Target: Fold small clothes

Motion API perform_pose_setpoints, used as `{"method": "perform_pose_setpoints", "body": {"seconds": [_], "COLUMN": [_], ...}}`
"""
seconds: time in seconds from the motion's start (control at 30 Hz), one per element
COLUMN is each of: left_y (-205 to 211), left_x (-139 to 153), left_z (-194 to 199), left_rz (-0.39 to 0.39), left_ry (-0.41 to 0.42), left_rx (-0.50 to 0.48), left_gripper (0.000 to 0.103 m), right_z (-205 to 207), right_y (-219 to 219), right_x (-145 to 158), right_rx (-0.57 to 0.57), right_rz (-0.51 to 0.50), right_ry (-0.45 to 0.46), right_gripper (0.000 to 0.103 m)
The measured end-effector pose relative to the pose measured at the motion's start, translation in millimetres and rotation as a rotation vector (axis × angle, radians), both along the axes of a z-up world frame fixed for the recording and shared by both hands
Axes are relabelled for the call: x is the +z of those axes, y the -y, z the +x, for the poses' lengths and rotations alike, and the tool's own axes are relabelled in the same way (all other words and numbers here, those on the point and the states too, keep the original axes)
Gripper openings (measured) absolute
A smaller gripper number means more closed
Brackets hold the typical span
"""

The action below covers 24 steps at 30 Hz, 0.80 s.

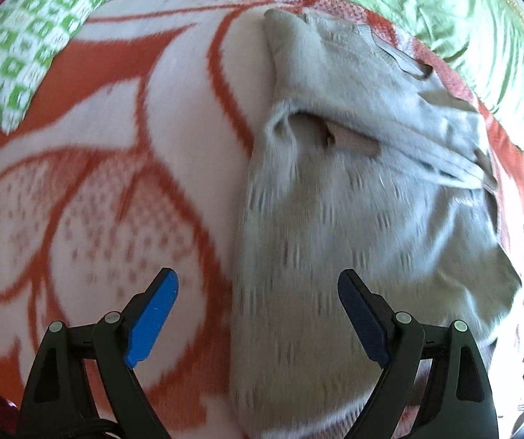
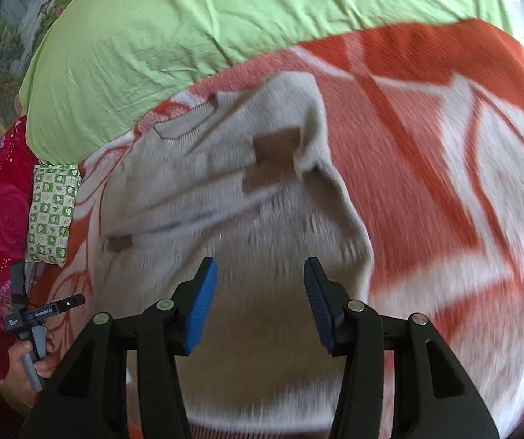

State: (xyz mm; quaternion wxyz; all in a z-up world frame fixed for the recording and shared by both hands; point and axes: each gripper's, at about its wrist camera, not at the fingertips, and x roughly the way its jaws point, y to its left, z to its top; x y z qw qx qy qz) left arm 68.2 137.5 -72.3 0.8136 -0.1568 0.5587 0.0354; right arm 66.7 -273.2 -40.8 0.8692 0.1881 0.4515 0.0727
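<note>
Hovering above the bed, both grippers point steeply down with jaws apart and nothing between the pads. The left gripper (image 1: pixel 258 314) hangs over the left edge of the grey knitted garment (image 1: pixel 353 201), one blue pad above the orange-and-white blanket (image 1: pixel 97 168), the other above the knit. The right gripper (image 2: pixel 260 301) hangs over the garment's near part, released. In the right wrist view a hand (image 2: pixel 27 362) grips the handle of the other gripper at lower left; white lettering on that device is too small to read. The garment lies spread and partly folded on the blanket, a brown tag showing at a fold. A green-and-white patterned cloth (image 1: pixel 23 47) lies folded on the blanket, well apart from the garment. A light green sheet (image 2: pixel 207 25) covers the bed beyond. Motion blur softens both views.
</note>
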Motion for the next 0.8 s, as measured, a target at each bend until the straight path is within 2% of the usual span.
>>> {"method": "perform_pose_setpoints", "body": {"seconds": [0.4,0.7,0.8], "left_y": [12.3,20.9,29.5], "left_x": [-17.9,-37.2,-41.5], "left_z": [-77.0,-110.5,-114.5], "left_rz": [-0.089,-0.162,-0.161], "left_ry": [-0.076,-0.134,-0.142], "left_rx": [-0.099,-0.136,-0.158], "left_gripper": [0.090,0.090,0.091], "right_z": [-93.0,-133.6,-138.2], "right_y": [9.1,6.2,0.8], "right_x": [-13.4,-43.5,-50.3], "right_rx": [-0.101,-0.123,-0.104], "right_rz": [0.005,0.026,0.033], "right_ry": [-0.037,-0.111,-0.124], "right_gripper": [0.058,0.058,0.058]}}
